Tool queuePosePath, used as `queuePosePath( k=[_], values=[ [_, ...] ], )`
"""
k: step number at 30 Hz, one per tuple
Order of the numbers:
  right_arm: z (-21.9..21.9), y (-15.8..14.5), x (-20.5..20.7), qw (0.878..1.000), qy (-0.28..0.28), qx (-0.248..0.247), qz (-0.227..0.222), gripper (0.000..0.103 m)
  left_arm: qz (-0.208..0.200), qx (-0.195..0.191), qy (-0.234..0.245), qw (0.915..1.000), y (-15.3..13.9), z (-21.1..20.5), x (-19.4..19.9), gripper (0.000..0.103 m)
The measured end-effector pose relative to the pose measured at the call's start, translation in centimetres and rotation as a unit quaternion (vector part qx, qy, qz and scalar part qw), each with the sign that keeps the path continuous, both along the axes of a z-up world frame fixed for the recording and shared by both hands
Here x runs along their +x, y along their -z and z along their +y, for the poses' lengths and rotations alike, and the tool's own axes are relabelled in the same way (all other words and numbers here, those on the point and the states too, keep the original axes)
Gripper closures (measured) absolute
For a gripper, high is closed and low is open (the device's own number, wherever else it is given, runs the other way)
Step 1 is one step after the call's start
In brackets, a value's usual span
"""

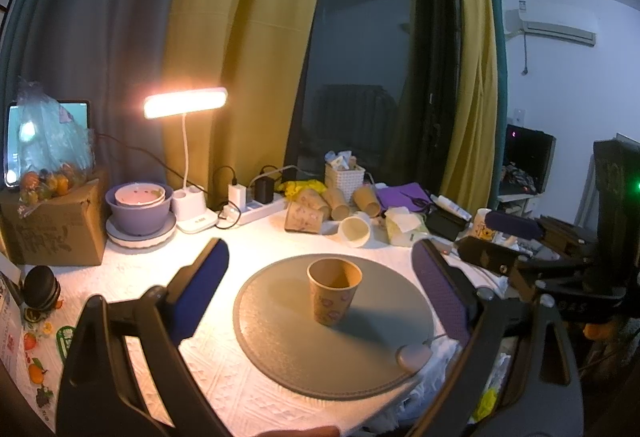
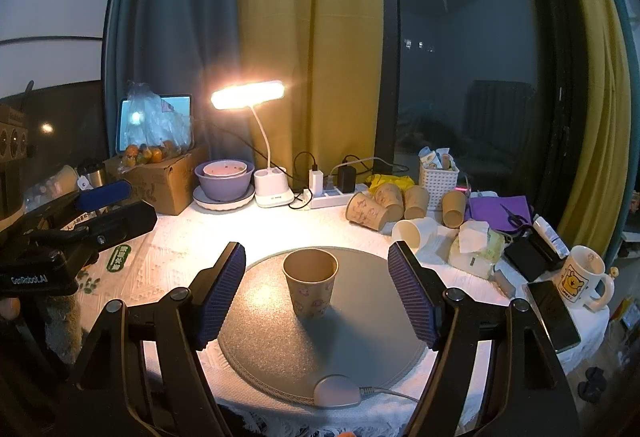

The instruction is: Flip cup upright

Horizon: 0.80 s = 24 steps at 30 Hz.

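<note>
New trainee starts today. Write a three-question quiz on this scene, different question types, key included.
1. True or false: the paper cup stands upright, mouth up, on the grey round mat.
2. Which claw grips the cup? A) left claw B) right claw C) neither
3. Fill in: the lit desk lamp stands ____ the mat.

Key: 1 true; 2 C, both are open and apart from it; 3 behind.

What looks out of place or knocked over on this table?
The patterned brown paper cup stands upright on the round grey mat, so nothing is wrong there. Behind the mat, several brown paper cups and one white paper cup lie on their sides. No spill is visible.
</note>
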State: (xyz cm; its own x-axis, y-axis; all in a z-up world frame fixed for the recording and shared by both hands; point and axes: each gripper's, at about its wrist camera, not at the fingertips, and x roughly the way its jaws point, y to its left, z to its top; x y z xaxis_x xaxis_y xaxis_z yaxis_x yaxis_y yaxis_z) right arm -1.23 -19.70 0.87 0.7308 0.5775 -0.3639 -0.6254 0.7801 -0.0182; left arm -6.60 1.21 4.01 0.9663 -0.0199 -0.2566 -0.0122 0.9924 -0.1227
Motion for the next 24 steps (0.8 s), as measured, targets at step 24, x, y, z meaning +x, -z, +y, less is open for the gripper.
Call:
queuePosePath(
  k=[24],
  values=[
    [-0.13,0.07,0.13,1.000,-0.002,0.001,0.001,0.026,0.001,0.000,0.003,1.0000,0.17,-0.45,0.00,0.009]
  ],
)
